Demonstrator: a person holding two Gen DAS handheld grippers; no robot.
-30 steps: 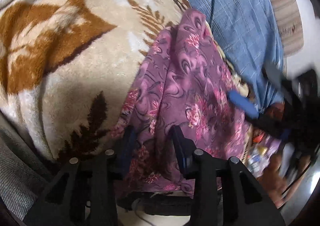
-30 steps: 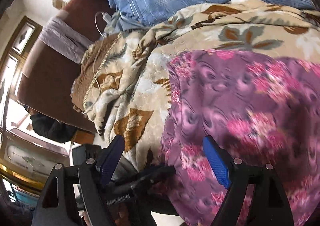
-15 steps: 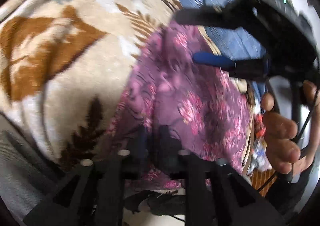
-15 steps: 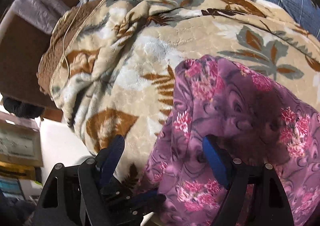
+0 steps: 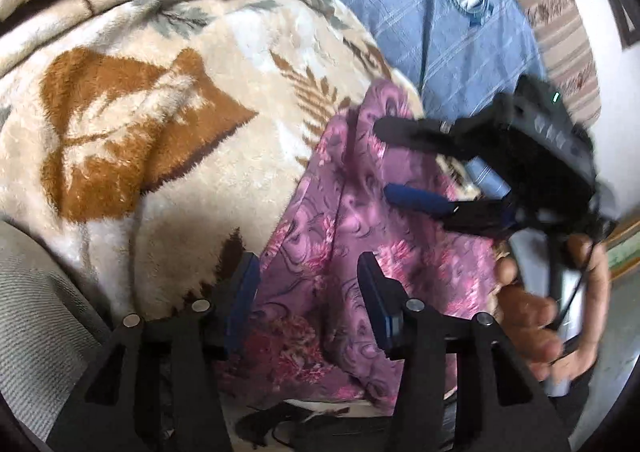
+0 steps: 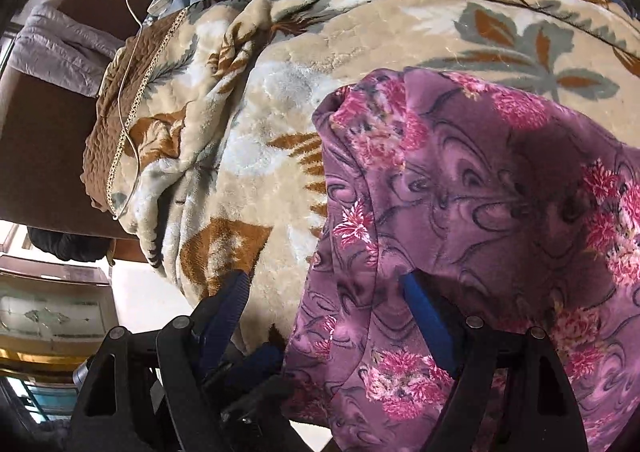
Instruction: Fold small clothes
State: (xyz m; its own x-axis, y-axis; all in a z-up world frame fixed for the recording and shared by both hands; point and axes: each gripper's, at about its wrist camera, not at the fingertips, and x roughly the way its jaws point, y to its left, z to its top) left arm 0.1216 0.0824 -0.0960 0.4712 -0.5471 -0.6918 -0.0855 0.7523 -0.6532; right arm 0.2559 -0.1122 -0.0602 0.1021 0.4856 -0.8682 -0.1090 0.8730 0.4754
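Observation:
A purple garment with pink flowers (image 5: 360,236) lies on a beige leaf-patterned blanket (image 5: 160,140) and hangs over its near edge. My left gripper (image 5: 308,284) is open, its jaws on either side of the garment's lower left edge. My right gripper (image 5: 384,160) shows in the left wrist view, open, over the garment's upper part, held by a hand (image 5: 552,308). In the right wrist view the right gripper (image 6: 324,292) is open over the garment's (image 6: 480,212) left folded edge, with its right pad (image 6: 424,316) touching the cloth.
A blue checked cloth (image 5: 420,12) lies beyond the blanket. A white charger cable (image 6: 132,52) and brown quilted blanket edge (image 6: 120,100) lie at the far left. A grey fabric surface (image 5: 36,316) is at lower left. Furniture and floor lie beyond the bed edge (image 6: 52,312).
My left gripper was shut on the garment's lower edge half a second ago and has now opened. The right gripper has moved down closer onto the garment.

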